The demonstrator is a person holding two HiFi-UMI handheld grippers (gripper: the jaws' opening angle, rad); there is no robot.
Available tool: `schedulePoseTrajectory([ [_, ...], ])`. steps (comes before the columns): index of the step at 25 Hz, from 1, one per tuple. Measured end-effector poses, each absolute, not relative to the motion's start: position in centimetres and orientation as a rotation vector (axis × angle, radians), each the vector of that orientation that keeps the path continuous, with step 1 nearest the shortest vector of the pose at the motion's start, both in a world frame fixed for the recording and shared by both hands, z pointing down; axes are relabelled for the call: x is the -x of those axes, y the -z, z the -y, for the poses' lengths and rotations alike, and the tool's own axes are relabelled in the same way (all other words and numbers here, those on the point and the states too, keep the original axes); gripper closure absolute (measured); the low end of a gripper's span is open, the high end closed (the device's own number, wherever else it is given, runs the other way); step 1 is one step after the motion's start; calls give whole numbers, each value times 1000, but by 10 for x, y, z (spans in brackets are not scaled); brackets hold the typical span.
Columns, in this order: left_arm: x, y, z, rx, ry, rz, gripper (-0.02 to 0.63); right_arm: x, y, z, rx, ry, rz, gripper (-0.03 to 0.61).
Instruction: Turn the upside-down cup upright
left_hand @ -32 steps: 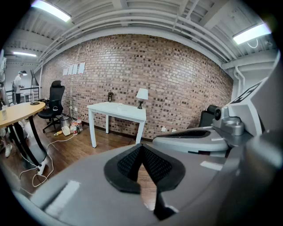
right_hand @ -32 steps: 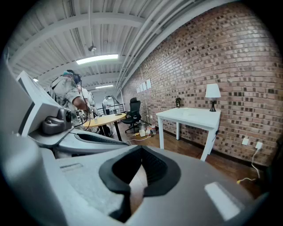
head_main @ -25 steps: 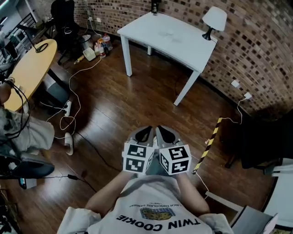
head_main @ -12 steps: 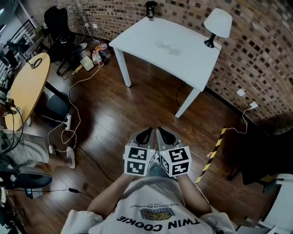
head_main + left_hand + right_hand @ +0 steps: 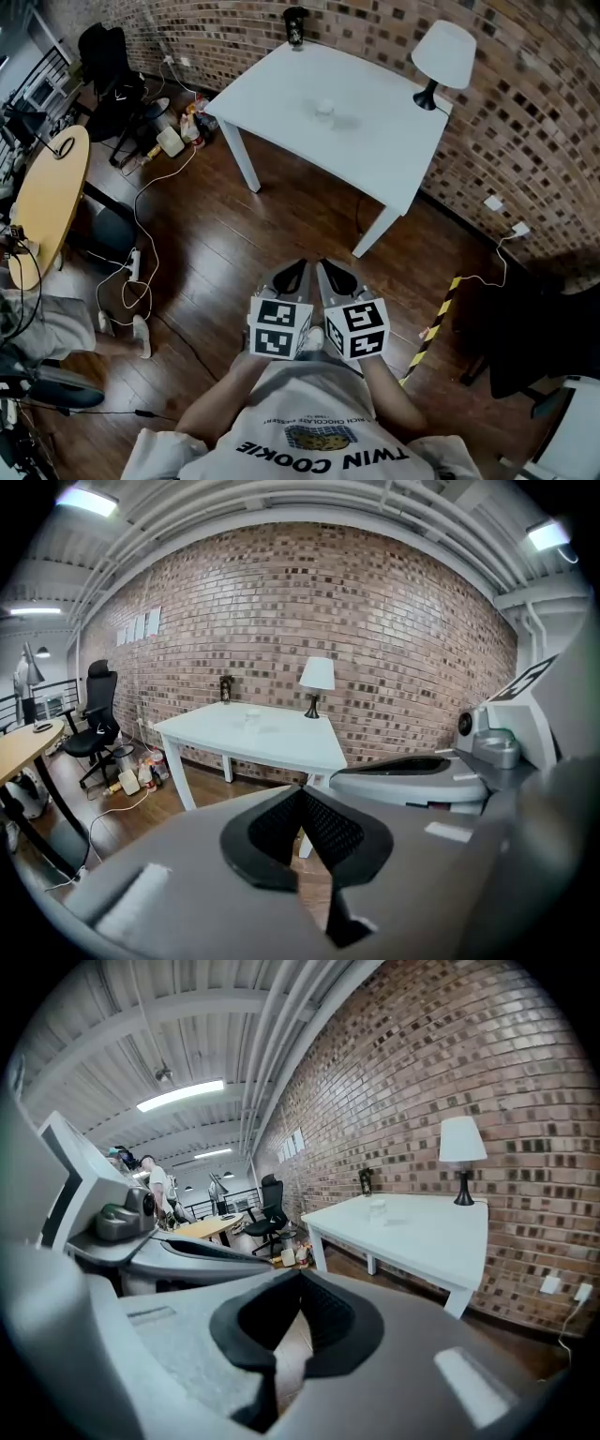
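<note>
A small pale cup (image 5: 324, 107) stands on the white table (image 5: 375, 141) far ahead of me; from here I cannot tell which way up it is. It also shows as a small pale shape, the cup (image 5: 251, 716) in the left gripper view and the cup (image 5: 377, 1207) in the right gripper view. My left gripper (image 5: 293, 273) and right gripper (image 5: 331, 273) are held side by side in front of the person's chest, over the wood floor, well short of the table. Both are shut with nothing in them, as the left gripper (image 5: 302, 795) and right gripper (image 5: 300, 1275) show close up.
A white lamp (image 5: 442, 52) and a dark tumbler (image 5: 296, 26) stand at the table's far edge by the brick wall. A yellow round table (image 5: 45, 183), an office chair (image 5: 103, 56), floor cables (image 5: 141, 225) and bottles lie left. A yellow-black striped bar (image 5: 436, 307) lies right.
The white table with the cup has come nearer and lower in the head view as the person walks toward it. Both grippers stay shut side by side.
</note>
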State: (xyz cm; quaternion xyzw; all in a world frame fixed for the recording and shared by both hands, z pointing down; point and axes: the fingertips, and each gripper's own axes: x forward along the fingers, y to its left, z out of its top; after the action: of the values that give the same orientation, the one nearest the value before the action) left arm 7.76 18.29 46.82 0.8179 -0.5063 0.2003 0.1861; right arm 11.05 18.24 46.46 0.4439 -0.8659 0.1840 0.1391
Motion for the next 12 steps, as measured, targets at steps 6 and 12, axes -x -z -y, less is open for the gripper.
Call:
schedulePoseTrajectory([
  [6,-80,-475,-145,-2311,-570,1419,607,-109,-468,-145,-1283,-504,2501,575],
  [12,-76,-485,-95,-2337,-560,1377,607,-104,-477,-93,-1316,-477,2465,575],
])
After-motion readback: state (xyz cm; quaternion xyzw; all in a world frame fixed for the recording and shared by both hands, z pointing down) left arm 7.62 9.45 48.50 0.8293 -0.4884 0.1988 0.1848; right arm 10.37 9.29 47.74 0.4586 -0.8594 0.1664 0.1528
